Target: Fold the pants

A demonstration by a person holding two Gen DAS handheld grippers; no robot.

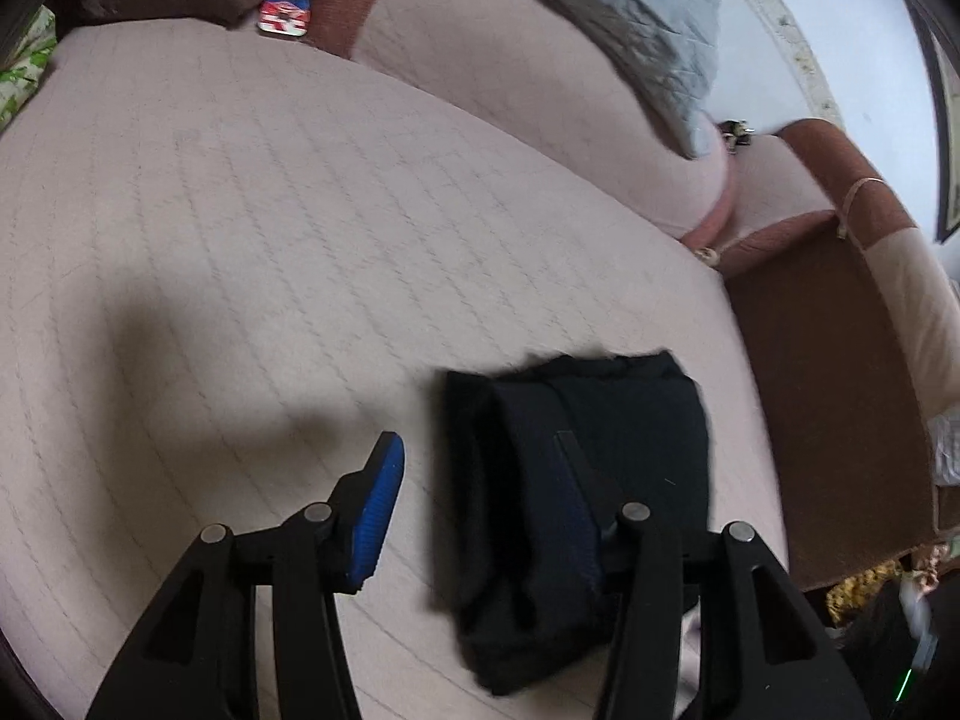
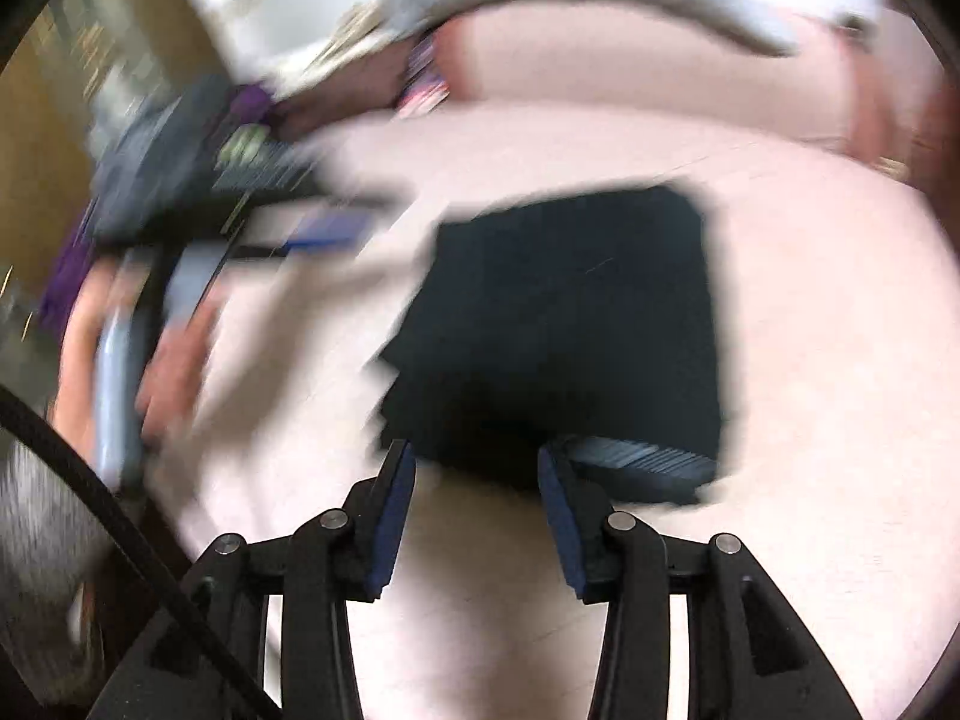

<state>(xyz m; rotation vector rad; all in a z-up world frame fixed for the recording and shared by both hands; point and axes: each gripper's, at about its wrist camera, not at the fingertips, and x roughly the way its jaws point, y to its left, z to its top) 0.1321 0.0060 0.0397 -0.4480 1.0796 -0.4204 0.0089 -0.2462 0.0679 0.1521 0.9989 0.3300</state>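
The black pants (image 1: 576,480) lie folded into a small thick rectangle on the pale pink quilted sofa seat (image 1: 240,240). My left gripper (image 1: 480,480) hovers at their left edge with its jaws apart. Its right finger (image 1: 579,498) is over the dark cloth and its left blue pad (image 1: 378,510) is over bare seat, pressing nothing. The right wrist view is blurred. There the pants (image 2: 564,324) lie just beyond my right gripper (image 2: 474,468), which is open with only seat cover between its pads. A hand (image 2: 168,360) with the other gripper shows at the left.
The sofa's back cushion (image 1: 510,90) rises behind the seat with a grey quilted blanket (image 1: 648,12) draped on it. A brown armrest (image 1: 828,390) borders the seat on the right. A red-and-white packet (image 1: 285,15) lies at the far corner.
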